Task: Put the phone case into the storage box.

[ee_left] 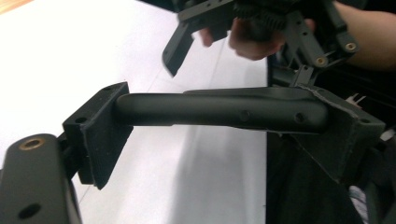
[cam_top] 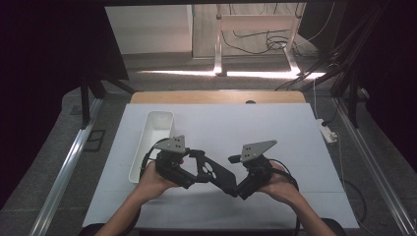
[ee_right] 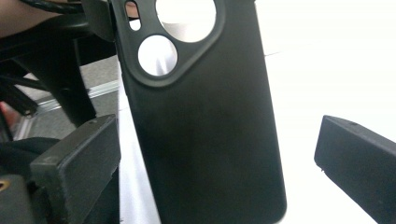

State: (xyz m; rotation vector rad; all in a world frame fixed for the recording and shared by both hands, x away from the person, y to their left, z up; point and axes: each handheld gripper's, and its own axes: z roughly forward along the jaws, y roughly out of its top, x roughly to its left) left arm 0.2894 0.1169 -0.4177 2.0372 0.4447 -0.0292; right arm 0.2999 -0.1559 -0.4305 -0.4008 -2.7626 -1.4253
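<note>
- The person's hands are gripping two black grippers low over the near part of the worktop (cam_top: pixel 295 132), which is lying under a smooth white sheet.
- A matte black phone case (cam_top: pixel 216 172), soft-looking with rounded corners and round camera cut-outs, is hanging between the two tools above the sheet.
- The left gripper (cam_top: pixel 196 164) is clamping its padded jaws on the case's edges.
- The right gripper (cam_top: pixel 235 189) is holding its jaws apart around the case, clear of it on both sides.
- Farther off at the left, a long white plastic tray (cam_top: pixel 152 142) with rounded corners is resting on the sheet.
</note>
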